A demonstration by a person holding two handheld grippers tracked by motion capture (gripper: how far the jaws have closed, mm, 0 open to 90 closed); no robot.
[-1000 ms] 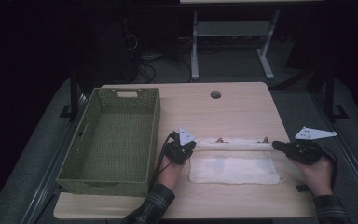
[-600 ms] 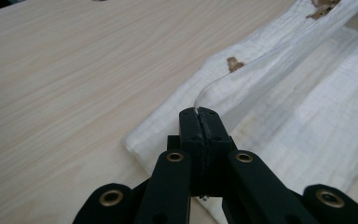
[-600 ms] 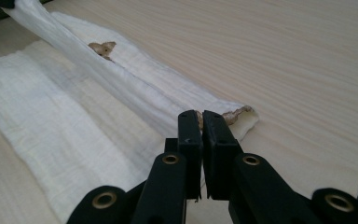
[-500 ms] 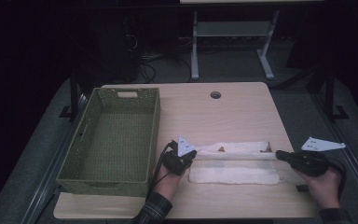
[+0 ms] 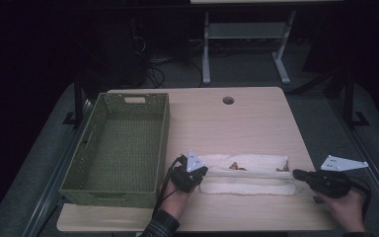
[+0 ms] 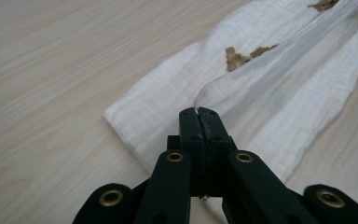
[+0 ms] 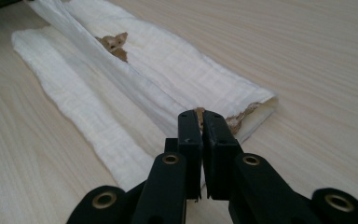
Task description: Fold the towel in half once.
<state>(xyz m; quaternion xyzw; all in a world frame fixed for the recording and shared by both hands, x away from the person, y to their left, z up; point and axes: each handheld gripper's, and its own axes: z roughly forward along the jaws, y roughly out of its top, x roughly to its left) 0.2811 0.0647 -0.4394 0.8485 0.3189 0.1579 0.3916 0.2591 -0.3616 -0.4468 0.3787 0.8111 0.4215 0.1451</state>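
Observation:
A white cloth (image 5: 246, 174) with small brown patches lies folded lengthwise near the table's front edge. My left gripper (image 5: 197, 174) is shut on the cloth's left end, pinching a raised edge of the cloth (image 6: 261, 70) between its jaws (image 6: 199, 112). My right gripper (image 5: 296, 174) is shut on the right end of the same edge, its tips (image 7: 200, 114) clamped on the cloth (image 7: 135, 60) beside a brown patch. That edge stretches taut between the two grippers above the layers lying flat.
A green woven basket (image 5: 89, 175) stands on the left half of the wooden table (image 5: 227, 128). A round cable hole (image 5: 228, 100) is at the back centre. Dark floor, cables and a metal frame lie beyond the table.
Both grippers have drawn toward the table's front edge with the cloth's edge held between them, folding it over the lower layers. The right gripper has also shifted outward to the right.

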